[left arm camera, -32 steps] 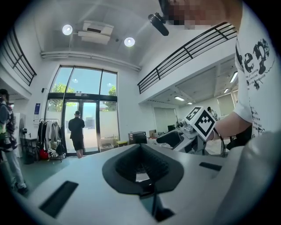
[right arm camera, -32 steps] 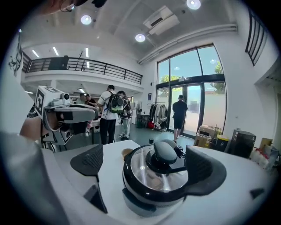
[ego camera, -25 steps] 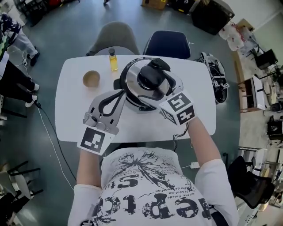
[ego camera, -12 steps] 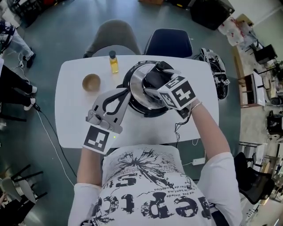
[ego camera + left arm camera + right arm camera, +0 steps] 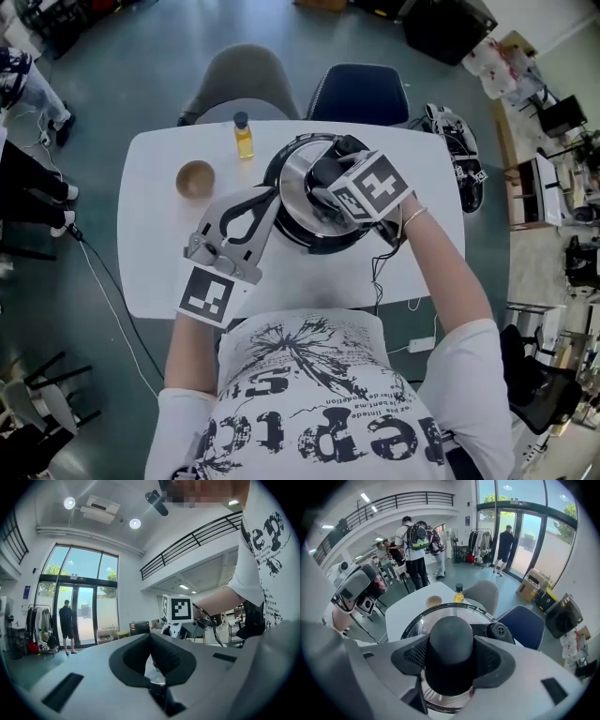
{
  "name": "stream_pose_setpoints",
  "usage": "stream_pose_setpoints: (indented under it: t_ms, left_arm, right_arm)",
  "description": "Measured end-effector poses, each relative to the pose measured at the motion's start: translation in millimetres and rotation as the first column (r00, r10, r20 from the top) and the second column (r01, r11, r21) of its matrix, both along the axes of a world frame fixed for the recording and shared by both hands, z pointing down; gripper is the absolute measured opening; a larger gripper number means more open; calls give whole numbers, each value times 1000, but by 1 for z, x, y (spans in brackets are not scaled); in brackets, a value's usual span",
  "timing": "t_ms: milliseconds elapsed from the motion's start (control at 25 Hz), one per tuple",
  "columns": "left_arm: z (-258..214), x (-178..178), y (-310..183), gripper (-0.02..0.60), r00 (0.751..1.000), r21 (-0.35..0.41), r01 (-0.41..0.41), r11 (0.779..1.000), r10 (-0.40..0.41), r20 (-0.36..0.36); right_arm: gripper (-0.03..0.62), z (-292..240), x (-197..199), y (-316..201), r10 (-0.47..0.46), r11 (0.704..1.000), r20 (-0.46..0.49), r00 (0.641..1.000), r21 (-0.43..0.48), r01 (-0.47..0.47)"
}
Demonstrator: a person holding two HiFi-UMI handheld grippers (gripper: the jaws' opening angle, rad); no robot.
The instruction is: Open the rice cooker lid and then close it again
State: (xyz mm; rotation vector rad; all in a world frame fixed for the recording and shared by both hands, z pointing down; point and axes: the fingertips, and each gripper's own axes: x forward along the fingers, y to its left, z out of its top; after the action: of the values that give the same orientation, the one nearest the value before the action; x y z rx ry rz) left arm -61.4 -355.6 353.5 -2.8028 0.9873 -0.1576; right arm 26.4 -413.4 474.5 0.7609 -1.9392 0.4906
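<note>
Head view: the right hand-held gripper (image 5: 451,667) is pitched steeply down over the cooker (image 5: 289,231), with the forearm reaching in from the near right. The left hand-held gripper (image 5: 266,194) lies level, its tips at the cooker's left side.

Right gripper view: the jaws stand about half wide, with the pads against both sides of the knob (image 5: 451,637). They have just been closing onto it.

Left gripper view: the jaws are narrow, almost together. Only a thin slit shows between the pads, and nothing is clamped there.

Change from one second ago: the right hand-held gripper then stood at the cooker's near right edge, clear of the knob. It is now over the lid's centre. The left hand-held gripper has shifted slightly toward the cooker.

Lid (image 5: 296,180): directly below the right hand-held gripper, lying flat and closed on the cooker, which stands on the surface (image 5: 159,253). The knob axis is upright, pointing into the jaws. The lid is round and has no long axis.
</note>
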Motion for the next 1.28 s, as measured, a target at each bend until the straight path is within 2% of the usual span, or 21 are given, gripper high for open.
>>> stream_pose_setpoints:
  t_ms: [200,360,520,760,1040,1280]
  left_arm:
    - [-10,1,-6,12,1000,15,-15,1000,15,11]
    - [-13,3,-4,12,1000,-1,-2,1000,2,-24]
    - [-15,7,2,12,1000,17,-10,1000,9,7]
    - [-11,2,12,12,1000,-1,16,1000,-16,-24]
    - [-14,16,33,13,999,7,38,999,-38,-24]
    - [-16,34,57,12,998,18,60,998,-60,-19]
  right_arm:
    - [296,-4,-4,-9,-2,1000,17,1000,-31,2]
    - [293,-4,-2,-8,7,999,11,1000,-36,-7]
    - [291,-3,2,-6,30,999,14,999,-31,-30]
    - [291,-8,3,-1,39,999,21,999,-1,-39]
    - [291,-28,14,12,30,998,68,997,49,-33]
    - [291,-35,34,46,0,998,87,996,66,-6]
